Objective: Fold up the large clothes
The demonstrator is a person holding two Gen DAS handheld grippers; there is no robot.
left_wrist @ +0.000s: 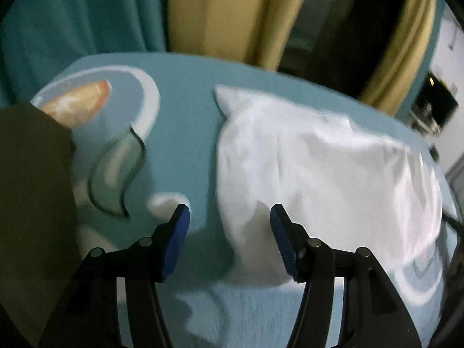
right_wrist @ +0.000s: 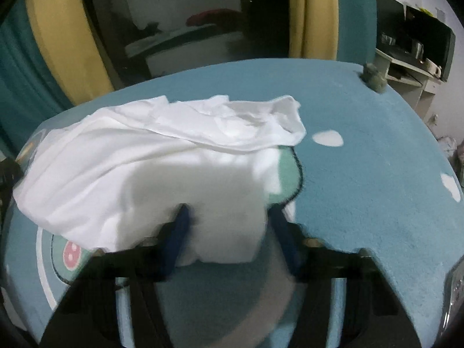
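Left tool [left_wrist: 229, 217]: black arms, blue ribbed pads, jaws spread wide, nothing between them. It sits low centre in the left wrist view, above a teal fleecy blanket with pale cartoon shapes [left_wrist: 185, 92]. The right pad is at the near left edge of a crumpled white cloth garment [left_wrist: 327, 168]; contact cannot be told. The garment fills the right half of that view, lying loose on the blanket.

Right tool [right_wrist: 229, 217]: same build, blurred, jaws wide apart. A near flap of the white garment [right_wrist: 150, 174] hangs or lies between the pads, low centre in the right wrist view; no pinch visible, the pads stand clear on either side. The garment spreads from there to the upper left and centre, bunched with a rumpled fold along its far edge.

Outward: an orange patch and a green curved patch on the blanket, left of the left wrist view. Teal and yellow curtains [left_wrist: 203, 11] across the top. A dark shelf with small objects [right_wrist: 414, 43] at upper right of the right wrist view.
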